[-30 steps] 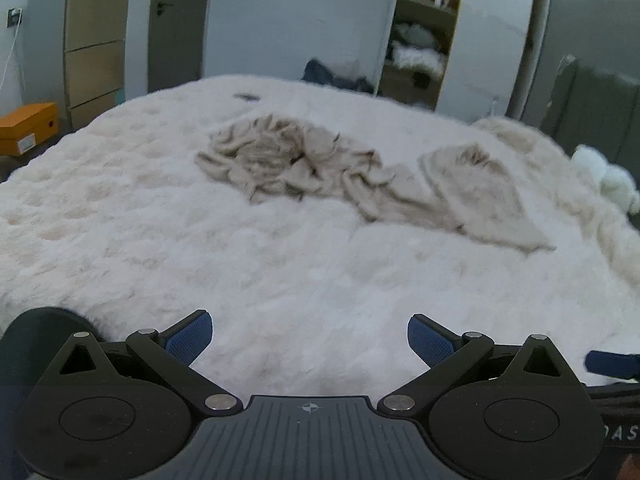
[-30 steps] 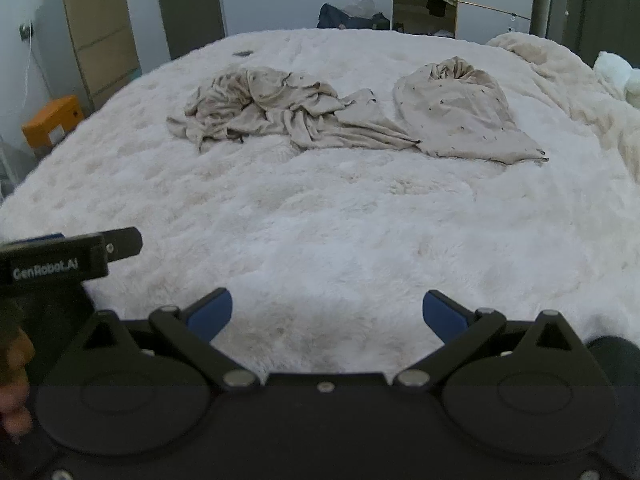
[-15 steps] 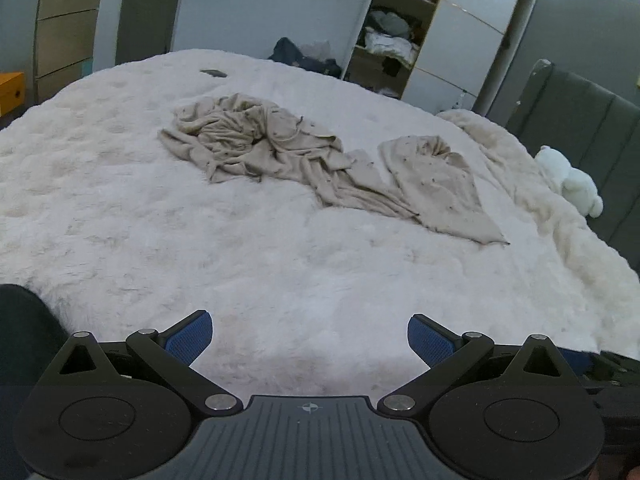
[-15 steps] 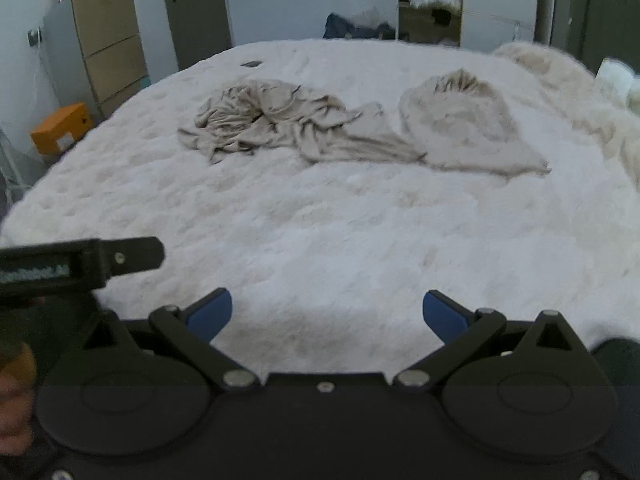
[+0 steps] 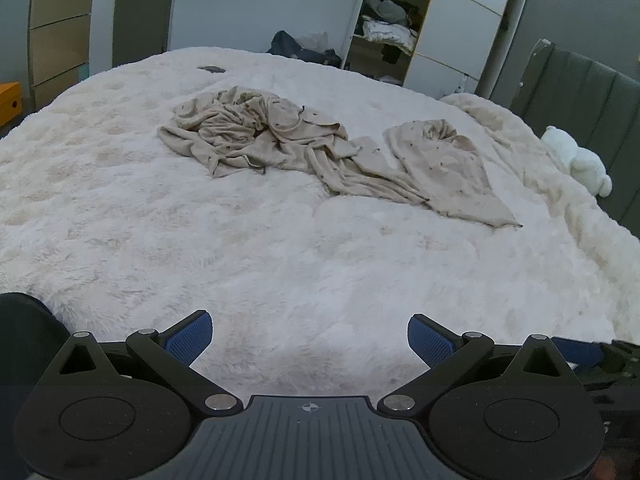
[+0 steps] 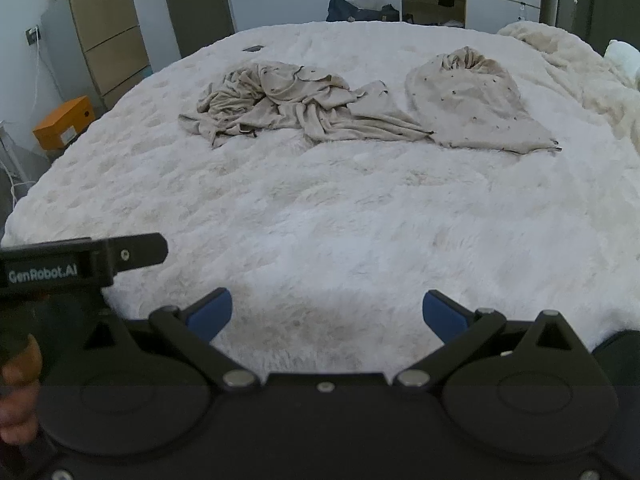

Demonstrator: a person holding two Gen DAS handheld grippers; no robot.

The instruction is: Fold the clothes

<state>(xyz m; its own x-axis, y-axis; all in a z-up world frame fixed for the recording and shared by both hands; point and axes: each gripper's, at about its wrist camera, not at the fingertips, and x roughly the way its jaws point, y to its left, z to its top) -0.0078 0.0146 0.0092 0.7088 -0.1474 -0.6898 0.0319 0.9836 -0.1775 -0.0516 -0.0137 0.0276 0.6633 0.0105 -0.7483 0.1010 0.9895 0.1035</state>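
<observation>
Two beige dotted garments lie on a white fluffy bed point(image 5: 280, 264). A crumpled garment point(image 5: 256, 136) lies at the far middle left; it also shows in the right wrist view point(image 6: 288, 104). A flatter garment point(image 5: 444, 168) lies to its right, touching it, and shows in the right wrist view point(image 6: 476, 100). My left gripper point(image 5: 310, 338) is open and empty above the bed's near edge, far from the clothes. My right gripper point(image 6: 326, 314) is open and empty, also over the near edge. The left gripper's body point(image 6: 80, 260) shows at the left of the right wrist view.
A white plush toy point(image 5: 580, 160) and a cream blanket point(image 5: 520, 136) lie at the bed's right side by a grey headboard point(image 5: 592, 92). A small dark object point(image 5: 211, 68) lies at the far edge. An orange box point(image 6: 64, 122) and wooden drawers point(image 6: 108, 36) stand left of the bed.
Both grippers have shifted slightly, the left view swinging right and rising so the clothes sit more central. Both stay open and empty. The clothes have not moved.
</observation>
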